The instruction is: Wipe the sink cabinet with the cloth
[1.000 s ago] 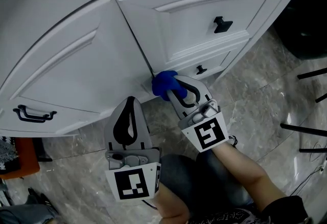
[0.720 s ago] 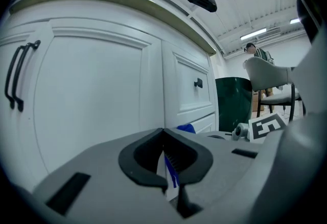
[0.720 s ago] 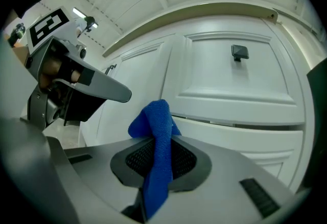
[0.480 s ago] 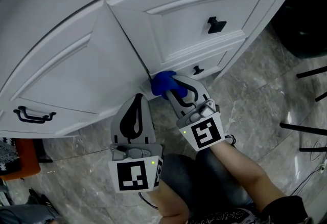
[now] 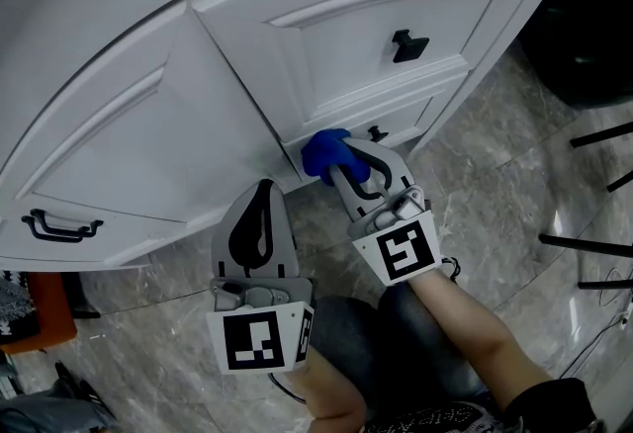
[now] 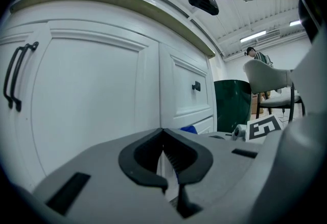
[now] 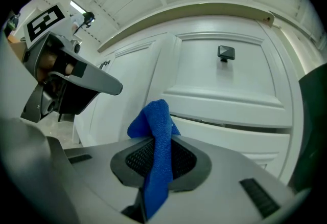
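Since a moment ago the right gripper [image 5: 341, 162], clenched on the fuzzy blue cloth [image 5: 324, 152], has slid it slightly rightward along the lower drawer [image 5: 407, 118] at frame centre, so wiping of the glossy white panelled sink cabinet [image 5: 148, 134] seems under way. The left gripper [image 5: 261, 190] hangs below, pinched together and empty.

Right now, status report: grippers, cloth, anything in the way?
Right gripper shut on cloth, cloth at cabinet by lower drawer. Left gripper shut, empty, off the cabinet. Nothing blocking.
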Demonstrator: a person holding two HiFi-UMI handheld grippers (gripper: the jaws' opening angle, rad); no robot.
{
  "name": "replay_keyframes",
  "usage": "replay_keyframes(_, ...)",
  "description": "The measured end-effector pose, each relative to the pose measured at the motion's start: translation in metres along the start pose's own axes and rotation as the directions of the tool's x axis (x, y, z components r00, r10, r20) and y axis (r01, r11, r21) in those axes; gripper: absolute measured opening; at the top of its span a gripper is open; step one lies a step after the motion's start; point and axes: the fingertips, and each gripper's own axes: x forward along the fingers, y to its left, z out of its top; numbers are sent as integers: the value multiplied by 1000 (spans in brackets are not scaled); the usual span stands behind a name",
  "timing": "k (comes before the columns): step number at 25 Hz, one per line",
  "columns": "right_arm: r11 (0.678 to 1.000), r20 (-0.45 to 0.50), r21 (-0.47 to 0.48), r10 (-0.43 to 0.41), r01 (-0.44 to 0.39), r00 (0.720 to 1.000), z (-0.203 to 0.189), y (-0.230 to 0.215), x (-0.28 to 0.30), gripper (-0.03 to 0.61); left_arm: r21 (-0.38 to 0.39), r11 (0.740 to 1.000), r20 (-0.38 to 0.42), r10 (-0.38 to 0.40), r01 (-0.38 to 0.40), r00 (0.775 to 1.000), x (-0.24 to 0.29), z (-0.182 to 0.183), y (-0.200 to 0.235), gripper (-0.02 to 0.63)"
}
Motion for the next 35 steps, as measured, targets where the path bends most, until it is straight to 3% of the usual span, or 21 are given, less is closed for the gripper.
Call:
replay_keyframes(9,999,-4,-21,-44,44,999,-3,-18,-6,58,-11,1000,16,-8,8,1000,0,3,-3,5)
replay_keyframes(35,964,-18,136,-226,227,974,-31,-91,-37,58,23,1000,23,-17,16,1000,-3,18,-19,5)
